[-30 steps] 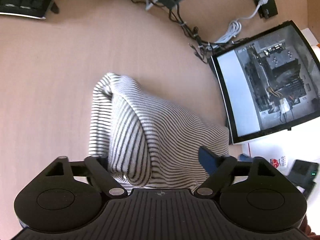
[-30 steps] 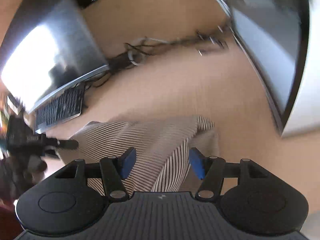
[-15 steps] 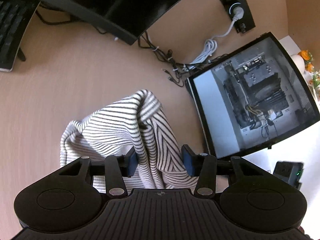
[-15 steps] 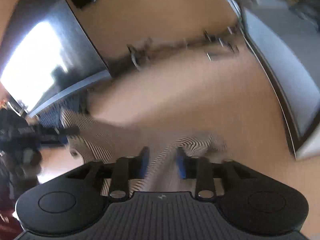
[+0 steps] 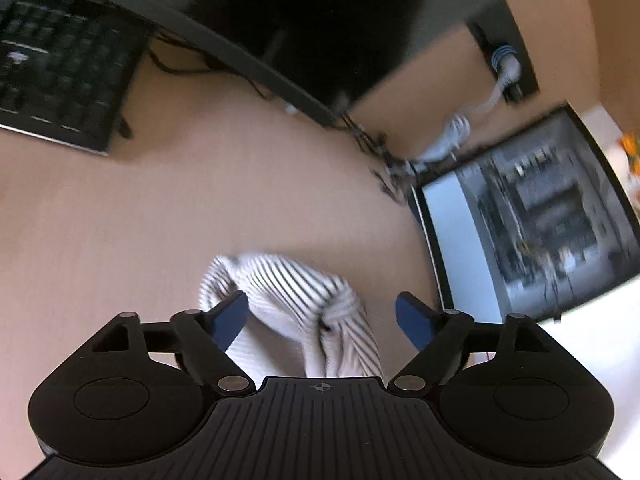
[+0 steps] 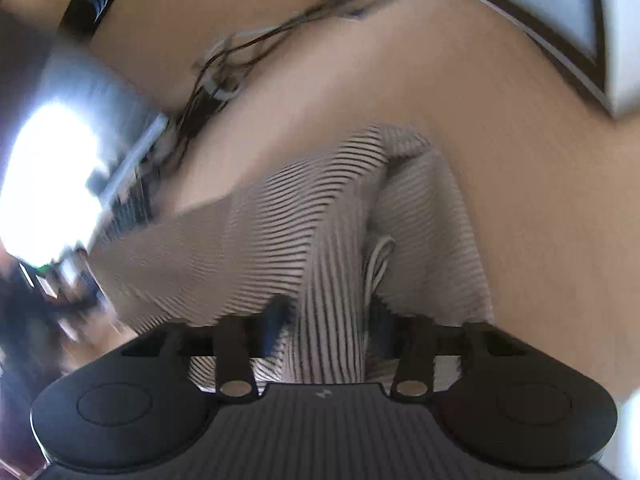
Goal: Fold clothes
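Left wrist view: the left gripper is seen with its two blue pads spread wide apart. Its jaws have just been opening. The striped shirt is bunched up on the tan desk, and it sits between the pads. The left pad is just beside the cloth. The right pad is kept clear of it, so nothing is squeezed here. A black keyboard is seen far off at the top left. A dark monitor is stood at the back, with a tangle of cables under it. A computer case with a see-through side is placed at the right of the shirt.

Right wrist view: the right gripper is clamped on a fold of the striped shirt. Its jaws have just been closing, and the cloth is pinched between them. The shirt is spread away from the pads across the desk. This picture is blurred, so small things cannot be told.
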Demonstrator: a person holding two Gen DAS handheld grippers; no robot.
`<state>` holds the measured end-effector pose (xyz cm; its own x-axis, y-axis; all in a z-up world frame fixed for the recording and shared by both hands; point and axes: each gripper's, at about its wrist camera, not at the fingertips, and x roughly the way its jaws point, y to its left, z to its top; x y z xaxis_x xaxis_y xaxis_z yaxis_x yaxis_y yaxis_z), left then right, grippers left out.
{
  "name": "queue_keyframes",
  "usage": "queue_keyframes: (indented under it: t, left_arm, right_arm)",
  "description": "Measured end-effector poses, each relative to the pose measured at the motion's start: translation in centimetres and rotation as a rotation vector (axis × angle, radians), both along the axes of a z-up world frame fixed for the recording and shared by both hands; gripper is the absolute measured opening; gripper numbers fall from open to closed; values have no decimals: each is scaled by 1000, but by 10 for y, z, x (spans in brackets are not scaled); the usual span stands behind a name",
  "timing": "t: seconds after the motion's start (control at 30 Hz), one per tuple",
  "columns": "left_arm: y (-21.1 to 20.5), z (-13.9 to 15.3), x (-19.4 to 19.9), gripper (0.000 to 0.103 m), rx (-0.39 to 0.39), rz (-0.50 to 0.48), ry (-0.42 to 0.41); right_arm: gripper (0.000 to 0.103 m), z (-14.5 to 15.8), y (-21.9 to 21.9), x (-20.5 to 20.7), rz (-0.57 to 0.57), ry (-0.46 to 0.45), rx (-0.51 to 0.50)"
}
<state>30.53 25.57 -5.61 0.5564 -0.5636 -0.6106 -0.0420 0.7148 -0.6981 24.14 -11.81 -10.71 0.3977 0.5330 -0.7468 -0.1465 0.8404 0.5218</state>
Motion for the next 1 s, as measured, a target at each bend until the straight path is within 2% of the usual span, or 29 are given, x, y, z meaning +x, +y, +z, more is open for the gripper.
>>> queue_keyframes:
  t: [0.07,0.13,0.2,0.27,0.33,0.4,0.47,0.53,0.57,0.63,0.7,0.8,0.93,1.0]
  left_arm:
    - [-3,-8,11,85,0,1,25]
    - [-10,-18,21,77,-1,-8,53]
    - [-21,-24,33,56,52,-17,80]
    - [-29,-26,43,36,94,-21,90]
    - [-32,-22,51,30,119,-17,78]
    - [-38,-7,41,28,129,-32,34]
    - [-46,7,22,28,142,-70,-21]
    - [-59,10,-4,28,149,-120,-46]
    - [-64,3,-15,28,146,-144,-30]
    - [-74,-15,-34,29,129,-190,21]
    - [-81,-39,-46,30,121,-221,93]
    - [-85,-67,-55,32,120,-242,185]
    - [-75,-72,-61,33,79,-217,177]
    - [-70,-75,-62,32,69,-211,172]
  right_arm:
    - [30,1,6,0,24,-23,-24]
    - [29,1,3,4,31,-19,-13]
    - [27,2,5,18,38,-20,-8]
    - [24,11,13,37,68,-72,-49]
    - [22,27,18,59,96,-140,-82]
    - [20,53,17,70,141,-214,-78]
    - [19,78,11,69,205,-297,-115]
    - [19,85,3,68,228,-311,-143]
    - [19,86,-3,68,233,-303,-156]
    - [19,76,-9,67,233,-261,-179]
    - [19,53,-8,66,243,-189,-204]
    - [21,20,-5,56,261,-134,-285]
    - [21,18,-10,53,206,-126,-240]
    - [21,17,-9,48,199,-143,-252]
